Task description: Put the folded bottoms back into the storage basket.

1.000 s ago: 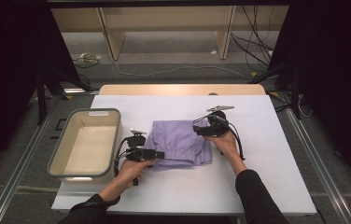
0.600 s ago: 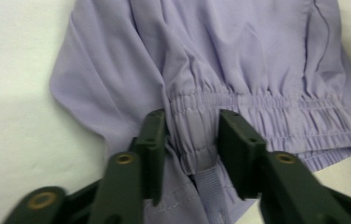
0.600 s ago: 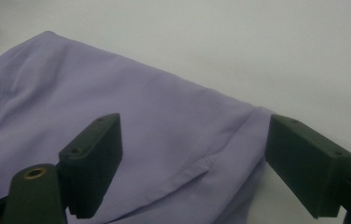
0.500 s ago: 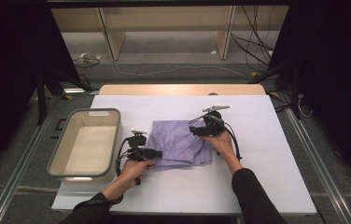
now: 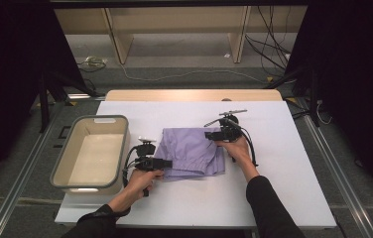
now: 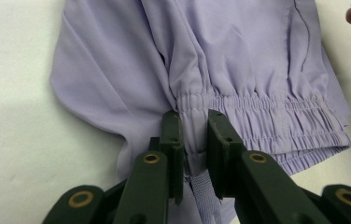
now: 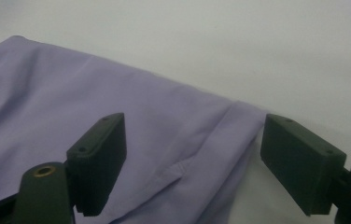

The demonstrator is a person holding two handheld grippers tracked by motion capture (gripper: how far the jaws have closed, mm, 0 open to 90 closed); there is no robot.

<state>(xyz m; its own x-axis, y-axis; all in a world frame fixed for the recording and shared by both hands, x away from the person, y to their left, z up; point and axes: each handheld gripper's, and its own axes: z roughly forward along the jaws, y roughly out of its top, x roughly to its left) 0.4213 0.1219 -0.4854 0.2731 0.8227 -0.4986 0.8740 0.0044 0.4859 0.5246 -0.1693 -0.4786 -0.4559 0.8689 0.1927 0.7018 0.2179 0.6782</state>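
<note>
On the white table [image 5: 274,173], right in front of you, lies the folded lilac garment [image 5: 190,151], with the beige tub [image 5: 58,168] just off its left edge. Your left gripper [image 6: 193,140] has just been closing, and now it's clamped: the jaws stand nearly together in the left gripper view, pinching the gathered elastic waistband [image 6: 267,109] with a bit of drawstring [image 6: 207,198] hanging below the pads. A second ago those jaws were apart at the same spot, so that's your near-left corner secured. The hand itself hasn't budged.

Over on the far side, your right gripper [image 7: 192,154] sits at the garment's far-right corner, jaws wide and only beginning to narrow. The cloth edge lies between the pads, but neither pad presses on it, so nothing is held there yet. In the high view that gripper [image 5: 213,135] has crept a touch inward over the fabric compared with a moment back.

So you're halfway to a two-handed hold, by my reading. One corner pinned, one to go. Close the right jaws squarely on that hem before you lift, or the loose side may sag and undo the fold.
</note>
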